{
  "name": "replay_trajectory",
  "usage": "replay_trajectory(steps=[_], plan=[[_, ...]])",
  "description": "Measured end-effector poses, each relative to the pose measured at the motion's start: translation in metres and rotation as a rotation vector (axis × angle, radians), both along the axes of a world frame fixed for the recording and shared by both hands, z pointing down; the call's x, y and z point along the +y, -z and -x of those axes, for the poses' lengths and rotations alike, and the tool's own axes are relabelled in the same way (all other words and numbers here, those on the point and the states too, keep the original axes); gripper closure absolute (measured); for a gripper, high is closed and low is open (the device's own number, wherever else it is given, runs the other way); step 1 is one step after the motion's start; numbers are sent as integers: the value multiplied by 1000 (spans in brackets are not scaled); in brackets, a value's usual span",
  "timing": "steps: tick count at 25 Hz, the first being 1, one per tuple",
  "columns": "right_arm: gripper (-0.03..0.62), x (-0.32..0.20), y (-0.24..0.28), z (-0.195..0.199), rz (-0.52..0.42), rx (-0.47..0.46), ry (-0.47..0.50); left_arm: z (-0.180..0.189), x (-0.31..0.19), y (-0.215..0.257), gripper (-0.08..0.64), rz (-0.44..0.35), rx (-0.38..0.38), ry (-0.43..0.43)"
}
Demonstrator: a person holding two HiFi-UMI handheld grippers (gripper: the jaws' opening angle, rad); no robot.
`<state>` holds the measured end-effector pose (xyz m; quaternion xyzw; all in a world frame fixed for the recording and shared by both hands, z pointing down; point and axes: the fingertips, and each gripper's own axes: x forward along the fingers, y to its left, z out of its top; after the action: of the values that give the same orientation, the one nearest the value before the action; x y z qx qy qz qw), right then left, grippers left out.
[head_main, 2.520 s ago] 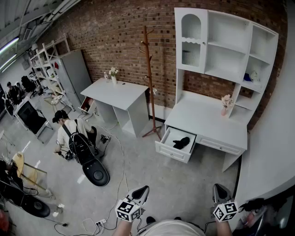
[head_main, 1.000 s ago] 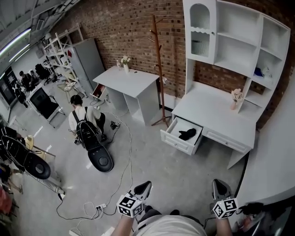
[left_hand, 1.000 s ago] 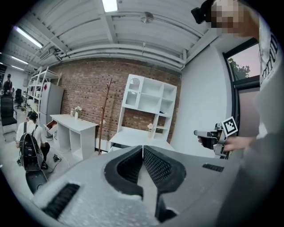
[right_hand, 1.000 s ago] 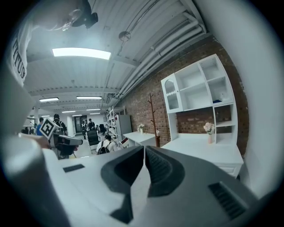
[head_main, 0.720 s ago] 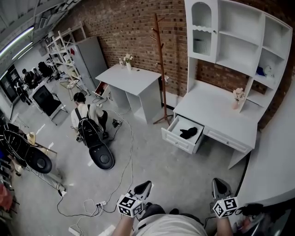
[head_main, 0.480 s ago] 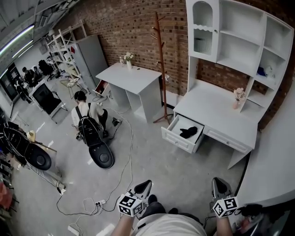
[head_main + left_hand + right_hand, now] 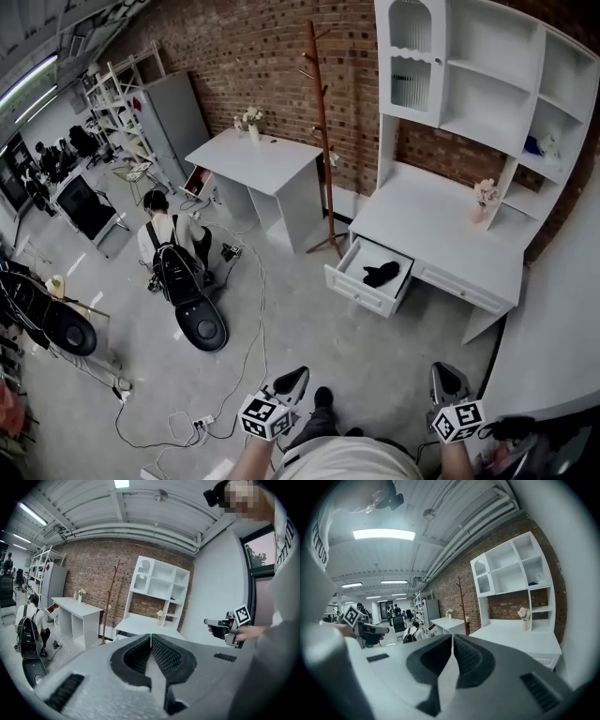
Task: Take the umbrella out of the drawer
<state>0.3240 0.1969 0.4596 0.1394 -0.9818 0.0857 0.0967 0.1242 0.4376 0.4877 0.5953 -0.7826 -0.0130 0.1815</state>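
The left gripper (image 7: 151, 638) is sitting with its jaws pressed together and nothing between them, and the right gripper (image 7: 453, 639) is showing the same: jaws closed on each other, empty. In the head view both are hovering low at the bottom edge, side by side, pointing across the concrete floor (image 7: 309, 342) toward the white desk (image 7: 441, 246) and well apart from it. The desk is standing against the brick wall (image 7: 253, 56) under a white shelf unit (image 7: 469, 84), and the drawer (image 7: 356, 289) at its near left end is hanging pulled out. The black folded umbrella (image 7: 382, 274) is lying inside that open drawer, toward its right side, with neither gripper touching it. A small vase of flowers (image 7: 486, 199) is resting on the desktop near the shelf unit. A wooden coat stand (image 7: 321, 141) is standing just left of the desk, with a second white table (image 7: 262, 161) beside it. Further left a person (image 7: 161, 246) wearing a black backpack is crouching on the floor, and cables (image 7: 251, 328) are trailing across the concrete.
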Motion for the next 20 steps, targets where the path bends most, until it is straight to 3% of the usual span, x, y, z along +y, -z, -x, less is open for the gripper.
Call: replay_trajectory(steps=[20], plan=[[561, -44, 2, 105, -20, 84, -145, 136, -101, -13, 532, -30, 69, -189]])
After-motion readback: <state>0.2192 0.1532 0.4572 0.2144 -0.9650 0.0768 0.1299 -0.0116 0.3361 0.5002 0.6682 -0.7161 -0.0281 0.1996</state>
